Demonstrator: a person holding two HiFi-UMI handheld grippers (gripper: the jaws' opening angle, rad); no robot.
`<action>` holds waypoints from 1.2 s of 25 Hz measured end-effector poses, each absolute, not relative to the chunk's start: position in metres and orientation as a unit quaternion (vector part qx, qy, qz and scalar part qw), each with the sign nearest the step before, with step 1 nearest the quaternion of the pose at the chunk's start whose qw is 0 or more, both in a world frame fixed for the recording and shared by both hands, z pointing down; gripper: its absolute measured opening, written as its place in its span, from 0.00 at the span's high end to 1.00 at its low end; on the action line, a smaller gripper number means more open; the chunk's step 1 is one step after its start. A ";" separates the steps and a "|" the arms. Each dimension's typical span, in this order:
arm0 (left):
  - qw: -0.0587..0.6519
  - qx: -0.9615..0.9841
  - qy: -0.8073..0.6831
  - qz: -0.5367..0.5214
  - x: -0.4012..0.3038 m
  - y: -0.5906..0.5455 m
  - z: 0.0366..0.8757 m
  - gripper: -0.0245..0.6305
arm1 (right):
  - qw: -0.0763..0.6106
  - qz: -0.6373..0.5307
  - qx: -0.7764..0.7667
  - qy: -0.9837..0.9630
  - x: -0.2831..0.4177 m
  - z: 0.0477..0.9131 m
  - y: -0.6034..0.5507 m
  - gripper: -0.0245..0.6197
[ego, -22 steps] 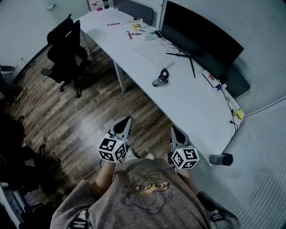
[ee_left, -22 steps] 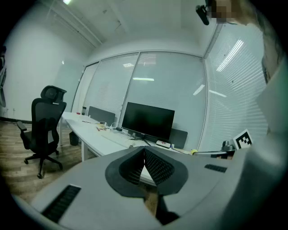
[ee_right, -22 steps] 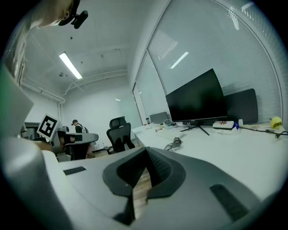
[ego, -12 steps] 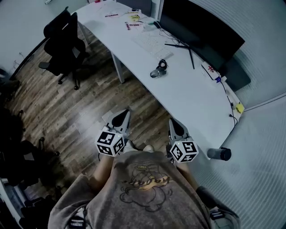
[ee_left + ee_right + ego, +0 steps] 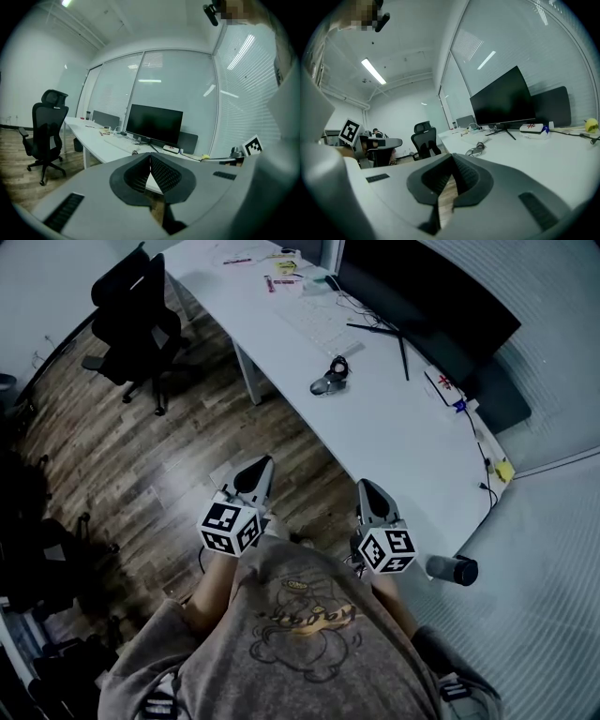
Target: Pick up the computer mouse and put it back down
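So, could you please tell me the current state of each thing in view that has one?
Left gripper: tongs shut, empty.
Right gripper: tongs shut, empty.
Grey computer mouse: resting on the white desk, untouched.
Wide black monitor: screen dark.
Black office chair: unoccupied, standing away from the desk.

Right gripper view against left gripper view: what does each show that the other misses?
Only the right gripper view shows a seated person at a far desk and the left gripper's marker cube. Only the left gripper view shows the right gripper's marker cube. Both show the monitor, the white desk, the black chair and their own jaws shut on nothing.
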State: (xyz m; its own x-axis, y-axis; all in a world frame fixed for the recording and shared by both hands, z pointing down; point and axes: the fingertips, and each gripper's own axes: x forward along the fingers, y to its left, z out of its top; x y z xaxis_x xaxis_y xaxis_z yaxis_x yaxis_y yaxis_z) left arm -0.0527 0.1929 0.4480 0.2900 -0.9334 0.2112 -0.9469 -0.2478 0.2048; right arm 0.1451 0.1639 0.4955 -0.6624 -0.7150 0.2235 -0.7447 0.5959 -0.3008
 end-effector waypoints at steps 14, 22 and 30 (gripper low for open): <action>0.148 0.801 -0.580 0.011 -0.063 0.116 0.453 0.93 | 0.043 0.185 0.428 -0.884 0.141 0.505 0.099 0.95; 0.151 0.815 -0.559 0.016 -0.096 0.038 0.449 0.93 | 0.047 0.187 0.435 -0.879 0.101 0.498 0.029 0.95; 0.157 0.841 -0.517 0.022 -0.122 -0.040 0.442 0.93 | 0.042 0.186 0.467 -0.863 0.066 0.484 -0.035 0.95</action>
State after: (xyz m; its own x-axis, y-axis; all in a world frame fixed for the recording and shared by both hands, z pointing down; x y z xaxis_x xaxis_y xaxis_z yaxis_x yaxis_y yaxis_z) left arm -0.1224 -0.0403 0.4419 0.4641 -0.8632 0.1985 -0.8768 -0.4161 0.2409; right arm 0.0663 -0.0354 0.4844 -0.5600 -0.7908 0.2470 -0.8223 0.4940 -0.2825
